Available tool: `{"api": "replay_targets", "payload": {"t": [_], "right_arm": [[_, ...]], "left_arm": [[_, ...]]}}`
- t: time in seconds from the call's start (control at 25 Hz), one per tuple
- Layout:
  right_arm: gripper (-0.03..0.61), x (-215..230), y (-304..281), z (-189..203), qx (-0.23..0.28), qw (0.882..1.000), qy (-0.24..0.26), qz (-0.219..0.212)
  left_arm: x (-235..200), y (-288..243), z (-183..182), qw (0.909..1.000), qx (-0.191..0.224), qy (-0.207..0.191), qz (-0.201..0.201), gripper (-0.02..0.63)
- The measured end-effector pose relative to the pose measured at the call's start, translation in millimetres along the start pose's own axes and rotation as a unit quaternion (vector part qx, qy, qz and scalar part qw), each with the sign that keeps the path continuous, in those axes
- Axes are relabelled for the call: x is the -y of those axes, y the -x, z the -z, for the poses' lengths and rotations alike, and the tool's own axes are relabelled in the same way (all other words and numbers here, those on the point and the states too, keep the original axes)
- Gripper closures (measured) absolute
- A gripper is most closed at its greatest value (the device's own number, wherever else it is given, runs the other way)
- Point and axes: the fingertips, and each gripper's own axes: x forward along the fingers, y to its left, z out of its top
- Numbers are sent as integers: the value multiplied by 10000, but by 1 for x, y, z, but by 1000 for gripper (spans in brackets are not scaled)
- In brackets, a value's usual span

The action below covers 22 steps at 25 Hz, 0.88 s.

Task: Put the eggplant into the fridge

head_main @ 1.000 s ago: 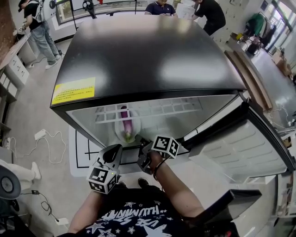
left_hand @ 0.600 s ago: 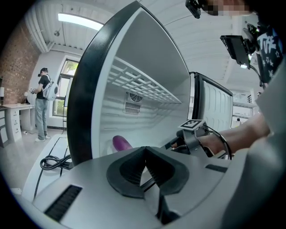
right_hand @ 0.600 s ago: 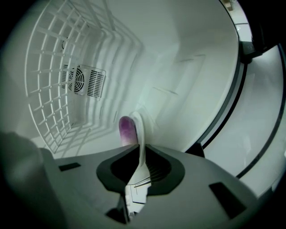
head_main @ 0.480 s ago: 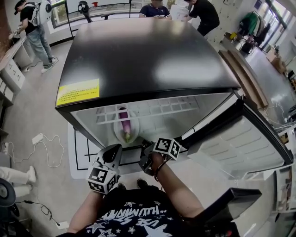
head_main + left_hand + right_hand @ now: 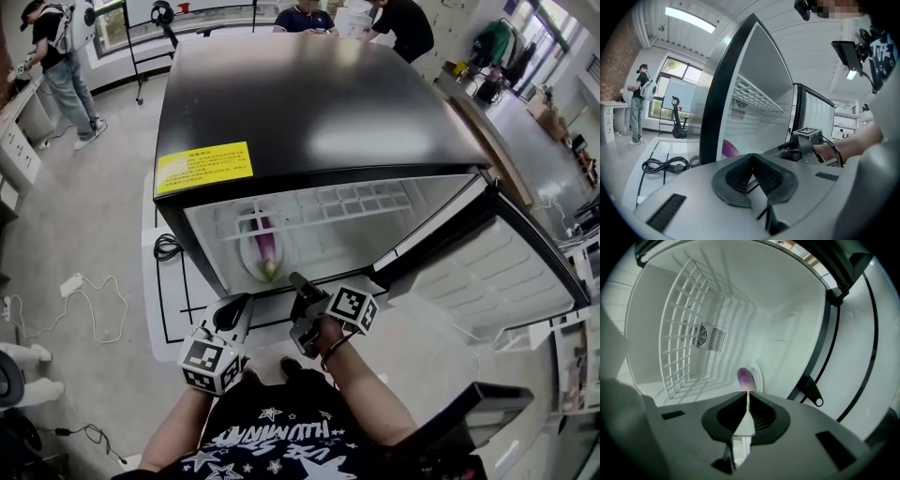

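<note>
The purple eggplant (image 5: 266, 249) lies on a white plate (image 5: 248, 255) inside the open black-topped fridge (image 5: 309, 94), on its left side. In the right gripper view the eggplant (image 5: 745, 378) shows just beyond the jaws, on the plate (image 5: 756, 375). My right gripper (image 5: 300, 284) is shut and empty in front of the fridge opening, a little right of the eggplant. My left gripper (image 5: 238, 309) is also shut and empty, lower and to the left. From the left gripper view, a bit of eggplant (image 5: 729, 149) peeks past the fridge's dark edge.
The fridge door (image 5: 487, 272) stands open to the right. A white wire shelf (image 5: 689, 333) spans the inside above the plate. A black cable (image 5: 167, 247) lies on the floor left of the fridge. People stand far behind the fridge (image 5: 56, 52).
The head view has swung so the fridge sits further right in the picture. Both grippers stay shut in front of the opening, and the eggplant rests on the plate as before.
</note>
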Motion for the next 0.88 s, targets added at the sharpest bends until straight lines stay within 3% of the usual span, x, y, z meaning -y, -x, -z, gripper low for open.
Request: {"api": "replay_targets", "payload": {"t": [0.24,0.48,0.68,0.88], "right_arm": [[557,-7,12,17,155,9997,-15,-176],[557,-12,16,29,34,9993,106,-346],[557,-14,27,28,-230,9979,350,-503],[557,-1,42,25,-799,9939,447,-607]], "left_arm": [[-2,14,7,9997,19,34,234,604],[1,23,14,9999,-3,114,103,604],[15,29,13,9997,72,136,-208,604],[31,32,21,9963,135,269,-802,604]]}}
